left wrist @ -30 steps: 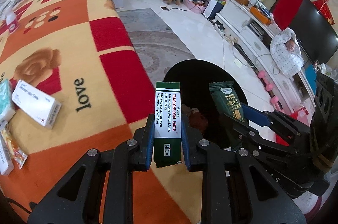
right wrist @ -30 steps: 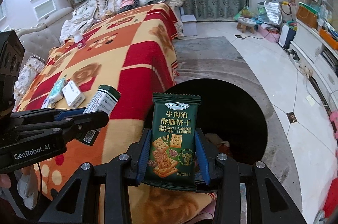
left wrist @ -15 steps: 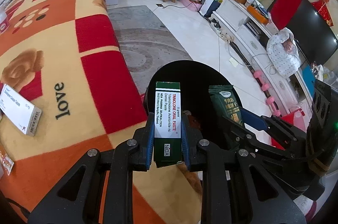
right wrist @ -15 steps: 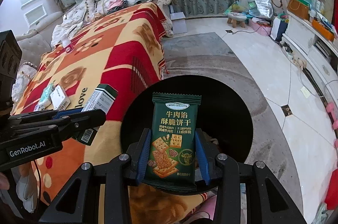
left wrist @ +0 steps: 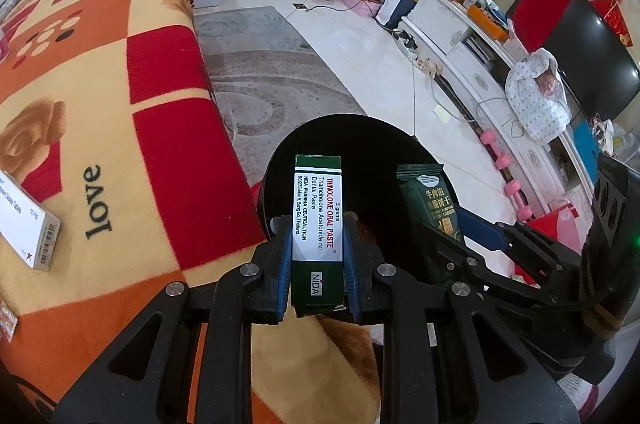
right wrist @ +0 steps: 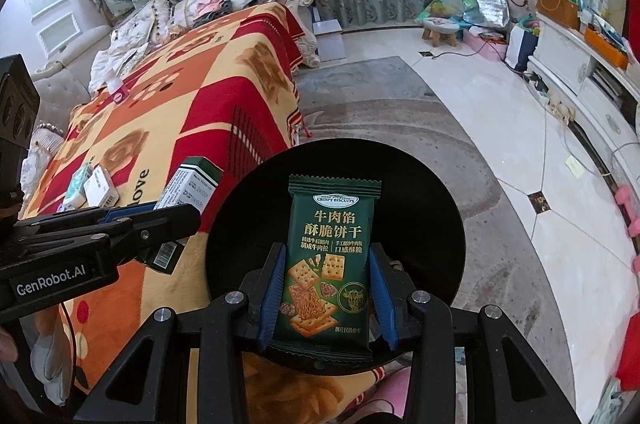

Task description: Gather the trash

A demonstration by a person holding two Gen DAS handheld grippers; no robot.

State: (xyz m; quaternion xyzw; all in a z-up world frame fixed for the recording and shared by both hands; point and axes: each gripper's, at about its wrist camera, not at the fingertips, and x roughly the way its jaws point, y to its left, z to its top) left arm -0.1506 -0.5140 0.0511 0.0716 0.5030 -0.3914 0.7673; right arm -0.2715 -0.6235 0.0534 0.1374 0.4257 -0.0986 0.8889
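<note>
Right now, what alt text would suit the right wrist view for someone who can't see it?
The right gripper clamps a green biscuit packet above a black bin. Beside it, the left gripper holds a small medicine box near a patterned blanket.

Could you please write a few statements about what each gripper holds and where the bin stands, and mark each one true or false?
1. The left gripper is shut on a green and white oral paste box. True.
2. The right gripper is open and holds nothing. False: it is shut on a green biscuit packet.
3. The black bin stands on the blanket. False: it stands on the floor beside the blanket.
4. A white medicine box lies on the blanket. True.
</note>
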